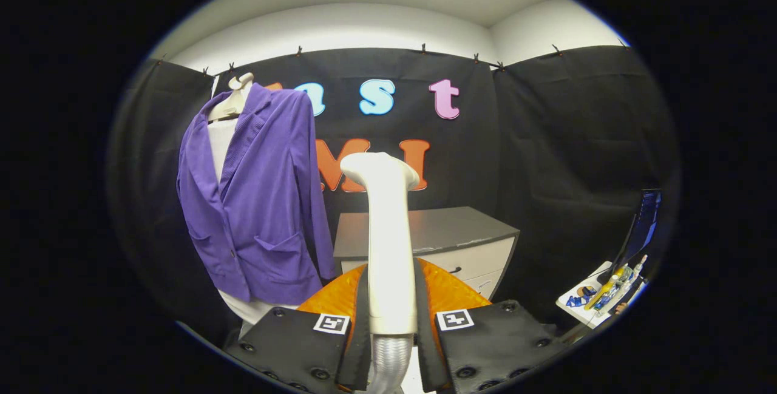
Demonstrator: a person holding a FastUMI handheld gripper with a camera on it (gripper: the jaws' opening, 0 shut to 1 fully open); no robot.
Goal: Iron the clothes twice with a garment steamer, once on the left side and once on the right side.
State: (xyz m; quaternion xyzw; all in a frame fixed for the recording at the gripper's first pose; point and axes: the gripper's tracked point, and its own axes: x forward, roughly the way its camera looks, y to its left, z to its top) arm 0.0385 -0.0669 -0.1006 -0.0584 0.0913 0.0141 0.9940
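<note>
Gripped between the two fingers of the claw [391,321], the garment steamer's wand [388,242] stands upright, its ribbed hose [390,363] hanging below; both fingers press on its handle, so the claw is closed on it. Landmark: the purple blazer [258,200], hung on a hanger [234,99] over a white garment, to the left of the steamer head and beyond it, well apart from it. Judged step: carrying the wand toward the blazer, neither pass apparently begun. The next move calls for swinging the head leftward and forward until it faces the cloth. Right of the blazer stands a grey drawer cabinet [425,242]; farther right, a small tabletop [580,312] with bottles. Nothing appears to block the path.
</note>
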